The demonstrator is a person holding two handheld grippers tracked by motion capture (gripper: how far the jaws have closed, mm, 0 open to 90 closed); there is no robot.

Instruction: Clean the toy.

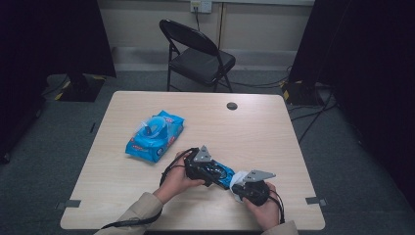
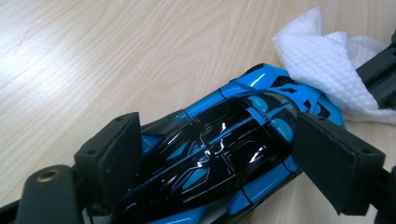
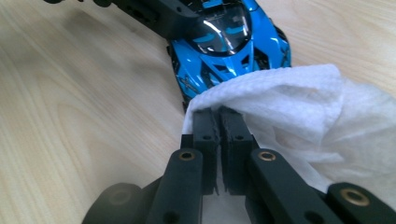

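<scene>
A blue and black toy car (image 2: pixel 219 158) lies on the wooden table (image 1: pixel 264 132) near its front edge. My left gripper (image 2: pixel 220 156) is shut on the car, with its pads (image 2: pixel 116 151) pressed against the two sides of the body. My right gripper (image 3: pixel 218 119) is shut on a white wipe (image 3: pixel 289 107), whose bunched cloth rests against the car's end (image 3: pixel 224 42). In the high view the left gripper (image 1: pixel 215 172) comes in from the left and the right gripper (image 1: pixel 240 185) from the right. The car (image 1: pixel 222 172) and the wipe (image 1: pixel 238 177) lie between them.
A blue pack of wipes (image 1: pixel 155 134) with its flap open lies on the table to the left, behind the hands. A dark cable hole (image 1: pixel 232 105) sits near the far edge. A black folding chair (image 1: pixel 198 51) stands beyond the table.
</scene>
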